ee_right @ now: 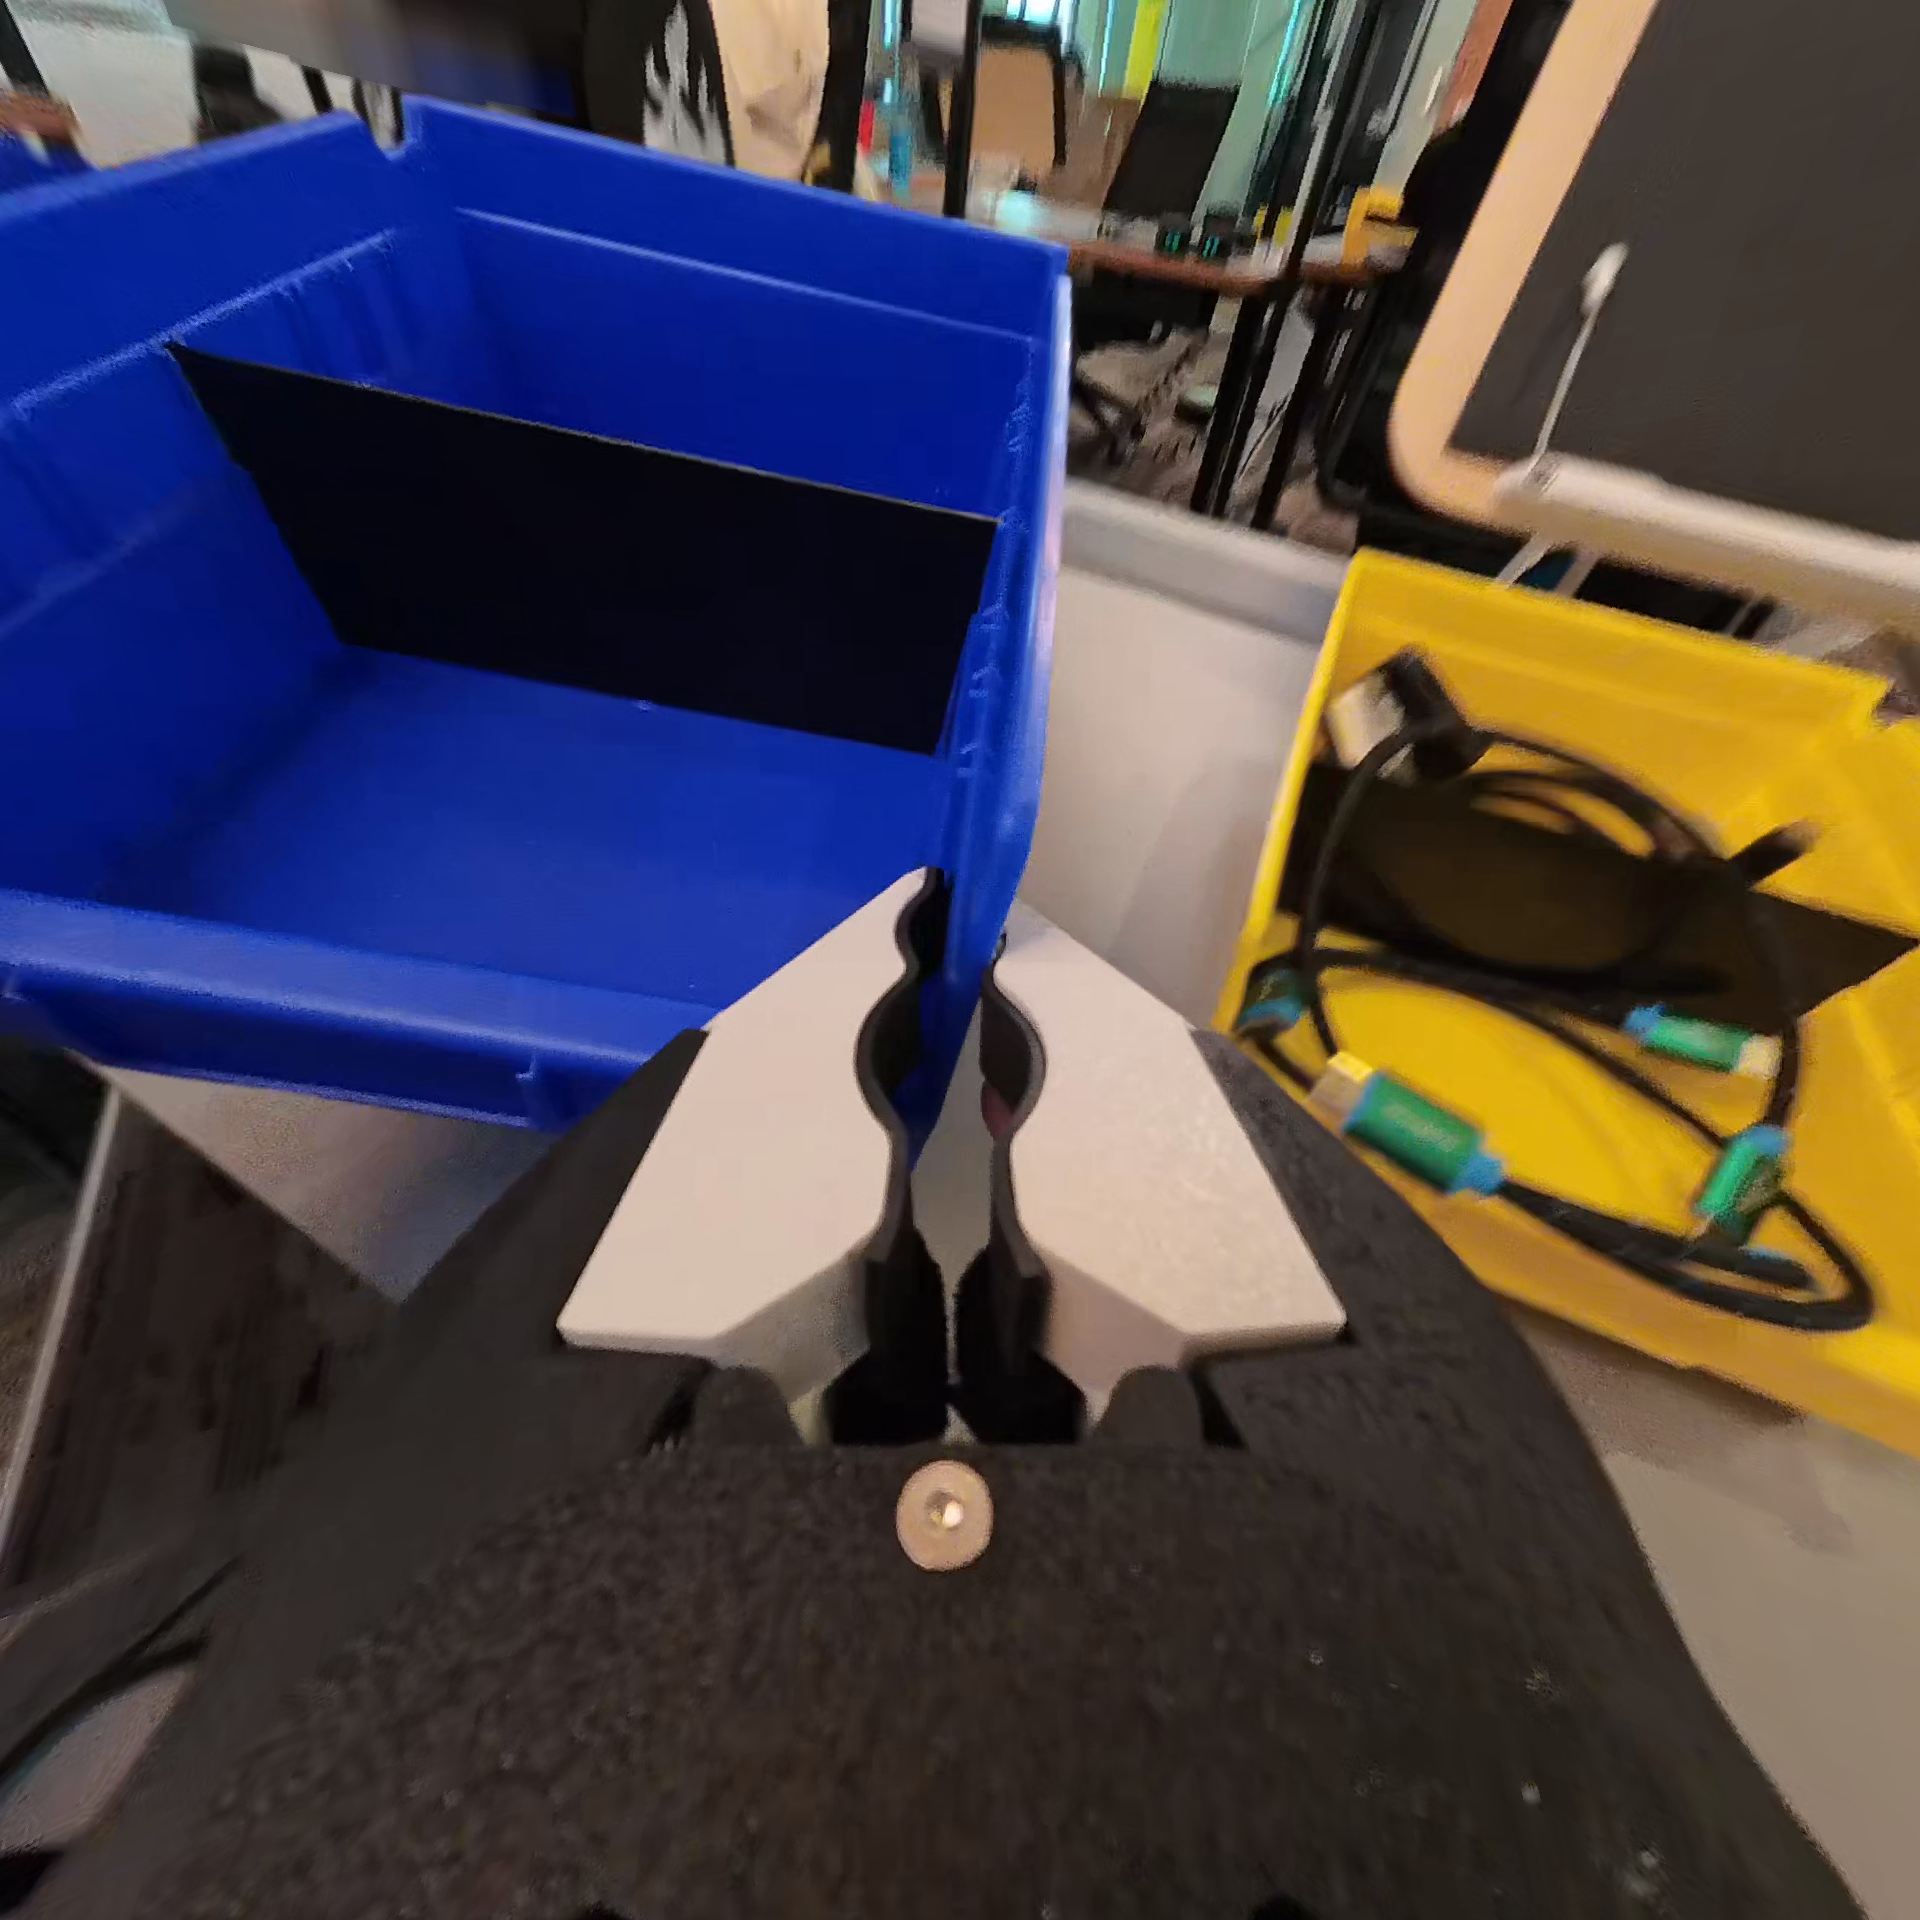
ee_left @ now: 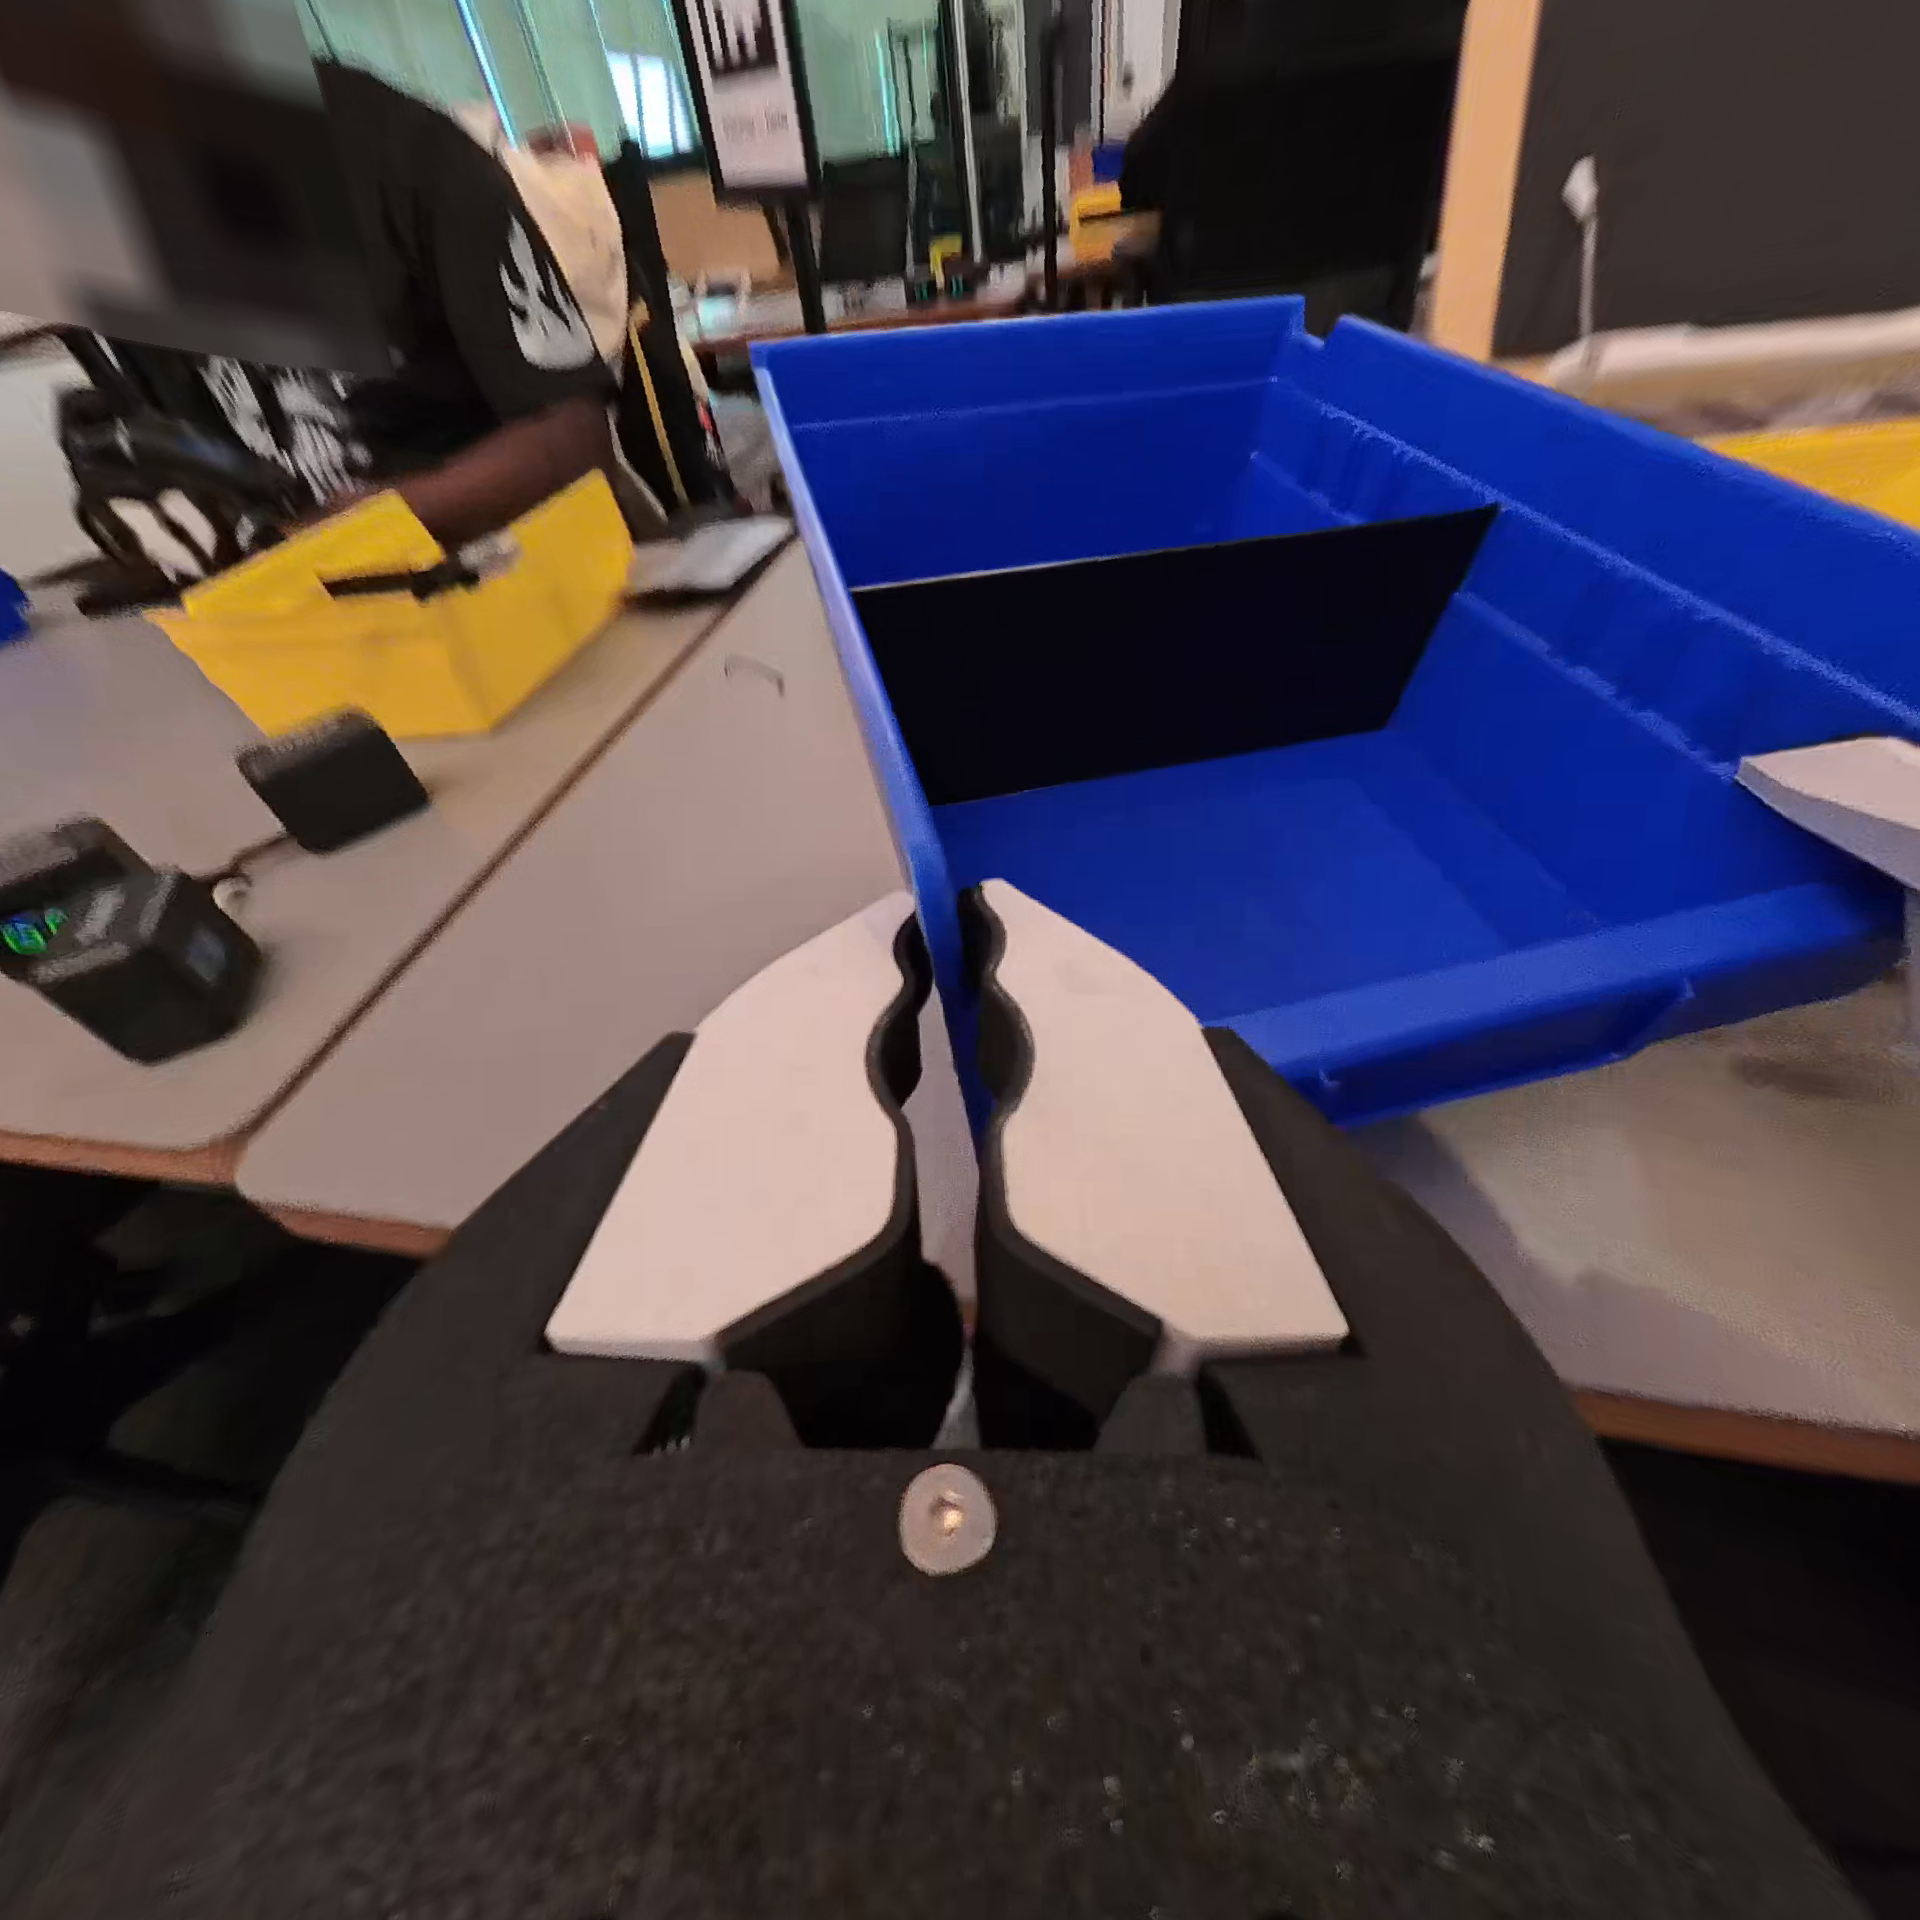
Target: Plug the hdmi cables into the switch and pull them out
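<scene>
A blue bin (ee_left: 1299,894) with a black divider (ee_left: 1143,655) stands on the grey table. My left gripper (ee_left: 948,914) is shut on the bin's left side wall, with both pads pressed on the thin blue wall. My right gripper (ee_right: 961,914) is shut on the right side wall of the same bin (ee_right: 468,810). One of its fingers shows at the right edge of the left wrist view (ee_left: 1839,810). To the right, a yellow bin (ee_right: 1558,644) holds coiled black HDMI cables (ee_right: 1558,1205) with green plugs (ee_right: 1413,1127) and a black box (ee_right: 1507,873).
Another yellow bin (ee_left: 416,644) stands at the far left with a person's arm over it. Two black devices (ee_left: 332,779) (ee_left: 114,935) lie on the neighbouring table. The table's front edge (ee_left: 1714,1423) runs close below the blue bin. The grippers' ends are close to 20 cm from one another.
</scene>
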`<state>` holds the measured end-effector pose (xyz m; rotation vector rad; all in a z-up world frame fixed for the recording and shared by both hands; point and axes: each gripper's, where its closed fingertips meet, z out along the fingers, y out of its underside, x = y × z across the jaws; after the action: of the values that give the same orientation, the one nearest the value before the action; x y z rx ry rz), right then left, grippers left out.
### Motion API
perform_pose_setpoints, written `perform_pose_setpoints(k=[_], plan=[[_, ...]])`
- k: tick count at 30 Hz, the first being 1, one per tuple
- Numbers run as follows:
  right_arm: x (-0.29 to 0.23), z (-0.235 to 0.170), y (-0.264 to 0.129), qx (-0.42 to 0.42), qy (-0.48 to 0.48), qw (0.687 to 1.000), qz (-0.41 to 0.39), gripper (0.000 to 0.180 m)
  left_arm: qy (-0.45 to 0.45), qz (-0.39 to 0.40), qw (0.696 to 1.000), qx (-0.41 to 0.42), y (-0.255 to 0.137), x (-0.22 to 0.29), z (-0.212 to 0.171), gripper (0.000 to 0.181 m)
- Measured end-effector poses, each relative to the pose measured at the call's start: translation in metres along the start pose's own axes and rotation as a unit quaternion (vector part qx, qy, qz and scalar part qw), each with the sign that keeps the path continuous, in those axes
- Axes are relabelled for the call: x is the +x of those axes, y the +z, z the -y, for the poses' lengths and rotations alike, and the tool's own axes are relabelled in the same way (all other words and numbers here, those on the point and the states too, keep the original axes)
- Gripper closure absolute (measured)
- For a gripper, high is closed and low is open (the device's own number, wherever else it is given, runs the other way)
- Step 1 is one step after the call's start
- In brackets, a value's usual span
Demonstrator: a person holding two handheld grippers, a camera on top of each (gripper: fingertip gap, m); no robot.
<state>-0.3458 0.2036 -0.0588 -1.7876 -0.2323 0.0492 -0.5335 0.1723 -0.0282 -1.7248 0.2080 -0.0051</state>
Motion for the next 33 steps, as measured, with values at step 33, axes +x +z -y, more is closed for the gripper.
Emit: perform_pose_setpoints(k=[33], plan=[[0.561,-0.171,-0.140,-0.131,0.152,0.941,-0.272,0.173,0.132,-0.268,0.951,-0.076,0.111,0.589,-0.012,0.171]])
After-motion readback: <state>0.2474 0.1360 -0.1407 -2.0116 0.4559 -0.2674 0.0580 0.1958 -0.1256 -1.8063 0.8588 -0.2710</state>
